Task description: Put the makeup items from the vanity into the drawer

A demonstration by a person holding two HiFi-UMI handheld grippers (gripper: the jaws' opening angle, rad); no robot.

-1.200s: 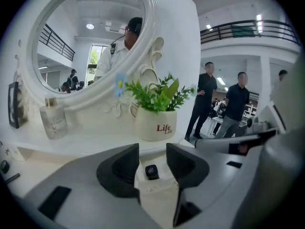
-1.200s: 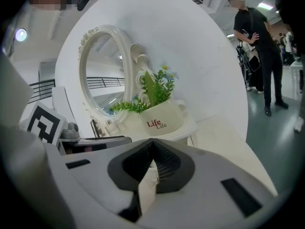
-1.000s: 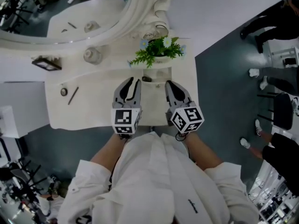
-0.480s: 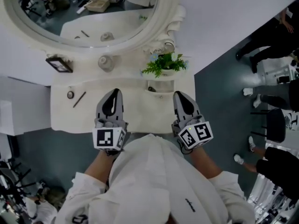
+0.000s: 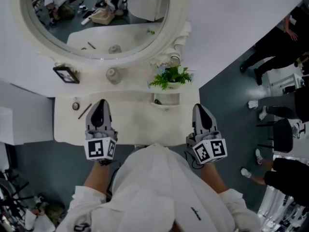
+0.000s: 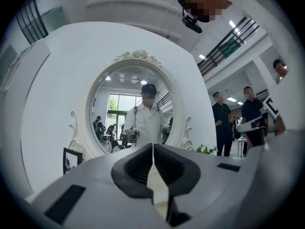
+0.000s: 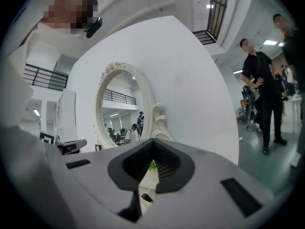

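On the white vanity (image 5: 130, 124), at its left, lie a small round compact (image 5: 76, 106) and a thin dark pencil (image 5: 85, 111). A small dark item (image 5: 158, 101) sits just in front of the plant (image 5: 170, 77). My left gripper (image 5: 100, 102) hovers over the vanity's left part, right of the pencil, shut and empty (image 6: 152, 145). My right gripper (image 5: 200, 107) hangs off the vanity's right end, its jaws also together with nothing in them (image 7: 152, 146). No open drawer shows in any view.
A big oval mirror (image 5: 96, 18) stands at the back of the vanity, with a round jar (image 5: 112, 74) and a dark picture frame (image 5: 66, 74) below it. Several people (image 5: 280, 37) stand on the grey floor to the right.
Both grippers have lifted away from the vanity's front middle and spread apart, left one leftward, right one rightward. The left jaws went from slightly apart to closed.
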